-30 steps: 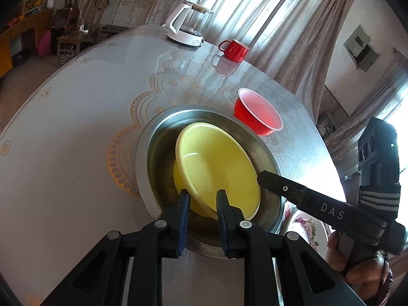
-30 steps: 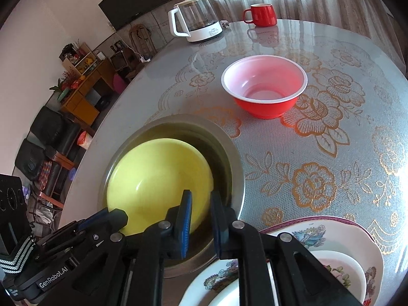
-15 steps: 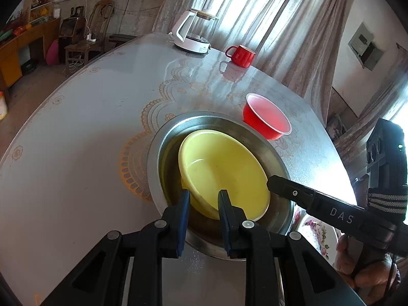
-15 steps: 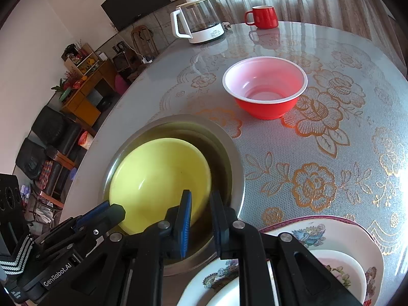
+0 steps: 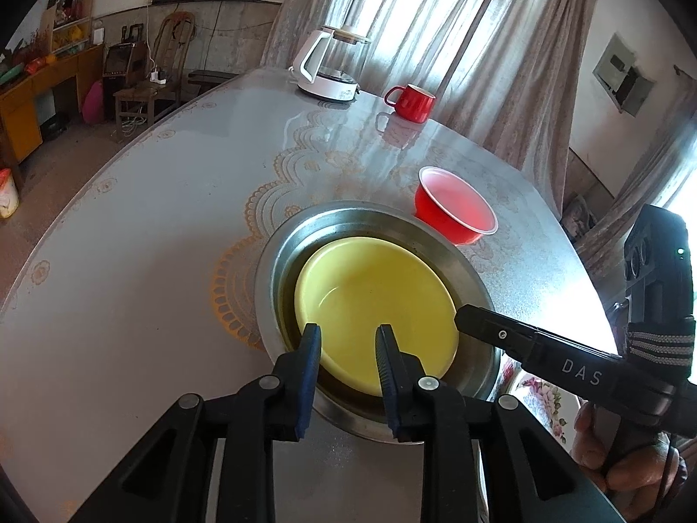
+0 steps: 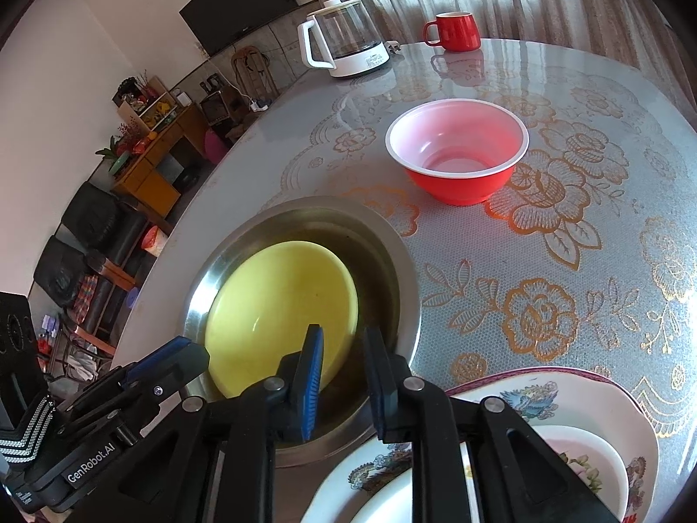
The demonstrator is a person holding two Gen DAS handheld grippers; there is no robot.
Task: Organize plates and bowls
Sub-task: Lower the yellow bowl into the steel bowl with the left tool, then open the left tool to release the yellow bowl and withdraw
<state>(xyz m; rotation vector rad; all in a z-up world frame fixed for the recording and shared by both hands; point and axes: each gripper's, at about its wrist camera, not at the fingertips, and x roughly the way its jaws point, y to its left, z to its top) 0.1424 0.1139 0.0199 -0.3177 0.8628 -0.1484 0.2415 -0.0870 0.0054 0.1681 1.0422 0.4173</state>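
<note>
The left tool (image 5: 348, 340) had just been parting, its jaws slightly apart over the yellow bowl (image 5: 374, 305) in the steel basin (image 5: 270, 261) on the counter (image 5: 130, 261). The right tool (image 6: 342, 348) likewise stood slightly apart, seemingly gripping nothing.

Left hand-held gripper (image 5: 347, 340) opening; right hand-held gripper (image 6: 342, 344) opening, empty

yellow bowl (image 5: 374, 305) nested upright in steel basin (image 5: 279, 261).

"DAS" on right claw (image 5: 468, 321) arm; "GenRobot.AI" on left claw (image 6: 174, 355) body.
</note>
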